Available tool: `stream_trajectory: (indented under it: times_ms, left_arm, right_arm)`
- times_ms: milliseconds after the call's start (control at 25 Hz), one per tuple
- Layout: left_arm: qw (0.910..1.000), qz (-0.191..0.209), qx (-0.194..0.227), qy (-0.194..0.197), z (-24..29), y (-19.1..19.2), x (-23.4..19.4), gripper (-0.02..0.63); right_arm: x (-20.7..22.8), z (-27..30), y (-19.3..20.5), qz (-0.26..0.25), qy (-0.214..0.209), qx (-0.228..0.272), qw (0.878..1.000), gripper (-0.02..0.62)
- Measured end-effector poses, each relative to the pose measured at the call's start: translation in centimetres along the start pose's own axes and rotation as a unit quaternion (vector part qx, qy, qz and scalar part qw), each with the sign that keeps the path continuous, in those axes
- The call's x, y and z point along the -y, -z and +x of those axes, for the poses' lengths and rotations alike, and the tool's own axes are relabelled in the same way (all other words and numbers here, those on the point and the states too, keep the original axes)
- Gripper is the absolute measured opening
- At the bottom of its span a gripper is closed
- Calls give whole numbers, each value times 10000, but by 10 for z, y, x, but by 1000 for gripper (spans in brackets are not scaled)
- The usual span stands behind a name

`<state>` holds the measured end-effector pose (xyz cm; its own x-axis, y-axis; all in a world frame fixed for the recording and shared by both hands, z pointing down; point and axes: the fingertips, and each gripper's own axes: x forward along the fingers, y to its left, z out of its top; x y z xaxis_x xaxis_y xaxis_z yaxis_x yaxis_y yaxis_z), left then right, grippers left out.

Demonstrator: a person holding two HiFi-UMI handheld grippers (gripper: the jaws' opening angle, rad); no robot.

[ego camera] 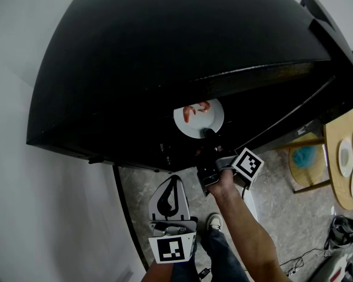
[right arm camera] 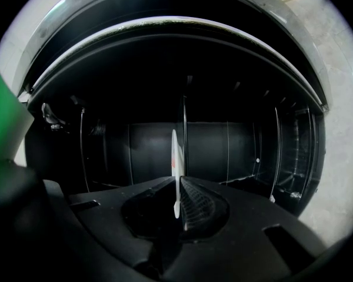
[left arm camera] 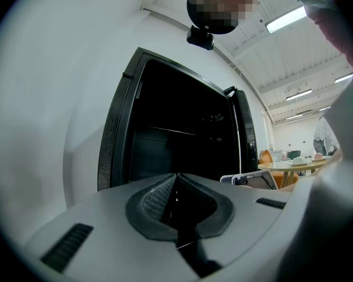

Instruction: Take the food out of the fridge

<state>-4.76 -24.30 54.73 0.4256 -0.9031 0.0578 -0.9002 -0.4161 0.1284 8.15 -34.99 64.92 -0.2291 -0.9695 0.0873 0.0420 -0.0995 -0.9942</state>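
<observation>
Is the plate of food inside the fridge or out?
Inside: the plate sits within the dark fridge, right gripper shut on its edge.

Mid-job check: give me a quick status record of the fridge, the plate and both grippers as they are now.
fridge: black, door open, interior dark
plate: white, inside the fridge, on a shelf
food: red pieces lying on the plate
right gripper: reaching into the fridge, jaws closed on the plate's near rim
left gripper: outside the fridge, jaws together, nothing between them
task state: plate gripped, not yet out of the fridge
</observation>
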Motion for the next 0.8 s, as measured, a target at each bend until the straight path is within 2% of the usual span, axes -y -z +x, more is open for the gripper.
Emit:
stream_trajectory:
  times_ms: [800]
  left_arm:
    - [10000,22,24,31,0,-3,4,12]
  right_arm:
    - [-8,-5,3,-95,-81,-91,9999,35]
